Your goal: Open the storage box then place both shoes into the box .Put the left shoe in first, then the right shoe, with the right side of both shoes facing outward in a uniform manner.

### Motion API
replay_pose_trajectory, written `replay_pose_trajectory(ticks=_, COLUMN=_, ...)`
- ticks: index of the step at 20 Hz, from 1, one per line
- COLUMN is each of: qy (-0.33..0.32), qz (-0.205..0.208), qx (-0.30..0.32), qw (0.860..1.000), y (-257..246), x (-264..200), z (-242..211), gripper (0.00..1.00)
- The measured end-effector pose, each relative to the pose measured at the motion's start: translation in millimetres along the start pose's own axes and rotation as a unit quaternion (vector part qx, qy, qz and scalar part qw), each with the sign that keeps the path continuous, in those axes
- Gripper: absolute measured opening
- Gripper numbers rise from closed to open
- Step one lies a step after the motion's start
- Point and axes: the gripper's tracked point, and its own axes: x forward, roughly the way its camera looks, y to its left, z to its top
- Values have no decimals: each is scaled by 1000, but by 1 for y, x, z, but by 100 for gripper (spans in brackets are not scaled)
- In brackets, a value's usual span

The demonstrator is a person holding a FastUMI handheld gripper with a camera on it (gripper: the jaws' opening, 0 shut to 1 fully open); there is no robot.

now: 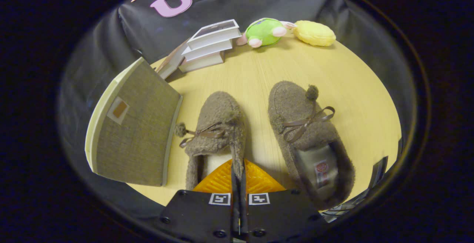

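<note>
Gripper: the gripper [239, 174] has its two fingers drawn close together, clamped on the right-hand collar wall of the left shoe; the fuzzy rim stands pinched in the narrow slot between them; both fingers press on it
Left shoe: the left shoe [216, 124] lies on the table straight ahead of the fingers, toe pointing away, its heel opening just at the fingertips; brown fleece with a thin ribbon bow and a small pompom hanging off towards the storage box; whether its sole is off the table cannot be told
Right shoe: the right shoe [301, 124] lies flat just beside the left one, on its far side from the box, apart from it with a strip of bare wood between; toe pointing away and angled a little towards the left shoe; bow and pompom on top, pale insole showing in the opening
Storage box: the storage box [135, 132] stands beside the left shoe, near its toe half; a woven grey-brown face with a small tab, cream edging; it looks tilted; whether it is open cannot be told
Table: the table [363, 98] is pale wood
Beyond the shoes: a stack of books [211, 45] at the far edge, past the box; next to it a green plush toy [263, 32] and a yellow plush toy [314, 33], close together against the black cloth wall [148, 28]
</note>
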Motion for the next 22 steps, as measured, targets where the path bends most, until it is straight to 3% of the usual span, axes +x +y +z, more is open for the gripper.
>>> replay_pose_trajectory(ticks=7, qy=-23, qz=7, qx=49, qw=999, y=27, x=-48, z=29, gripper=4)
replay_pose_trajectory(ticks=11, qy=-59, qz=7, qx=46, qw=997, y=47, x=-79, z=58, gripper=4)
replay_pose_trajectory(ticks=22, qy=-69, qz=76, qx=66, qw=993, y=167, x=-111, z=87, gripper=4)
